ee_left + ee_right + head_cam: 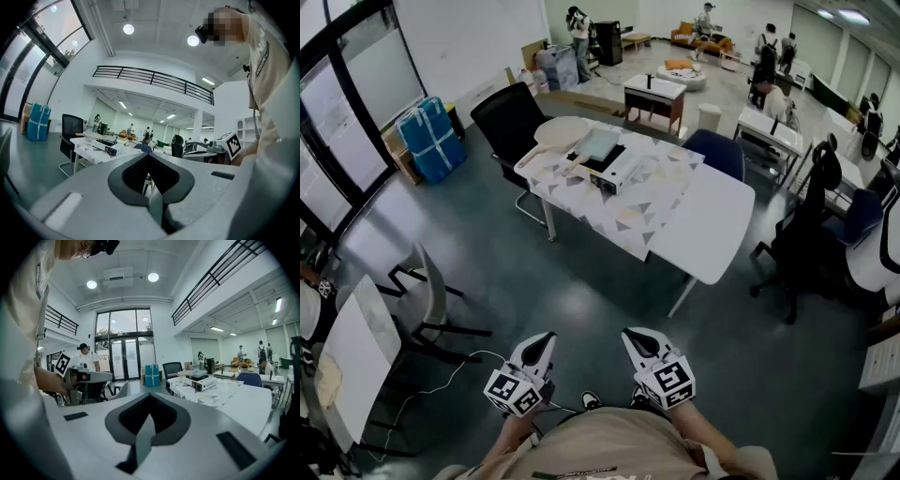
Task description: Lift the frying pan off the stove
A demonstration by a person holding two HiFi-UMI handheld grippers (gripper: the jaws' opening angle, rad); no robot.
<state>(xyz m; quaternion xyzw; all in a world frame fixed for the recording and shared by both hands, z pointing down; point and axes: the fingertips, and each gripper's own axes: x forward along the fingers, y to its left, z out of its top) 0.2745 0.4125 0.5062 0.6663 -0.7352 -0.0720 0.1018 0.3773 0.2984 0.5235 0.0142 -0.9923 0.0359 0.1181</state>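
While both tools are held low and close to the person's body at the near edge of the head view, the grey left gripper (545, 339) with its marker cube has its jaws pressed together with nothing between them. The matching right gripper (635, 336) just beside it likewise shows its jaws closed on nothing in its own view. Both point toward the far side of the room over bare dark grey floor (581, 281).

Well apart from them stands the long white desk (712, 225). Its left half is covered by a white cloth with a triangle pattern (647, 202). On that cloth sits the white box-shaped stove with a black top (614, 173). On the stove rests what looks like the pale grey-green flat frying pan (598, 145), though at this range its outline and handle are hard to make out. Neither gripper is near it.

At the far left of the desk stands a black mesh-backed office chair (508, 117), and a blue chair (717, 152) is tucked in at the desk's far right side. Stacked blue bundles (431, 136) lie against the left wall by the windows.
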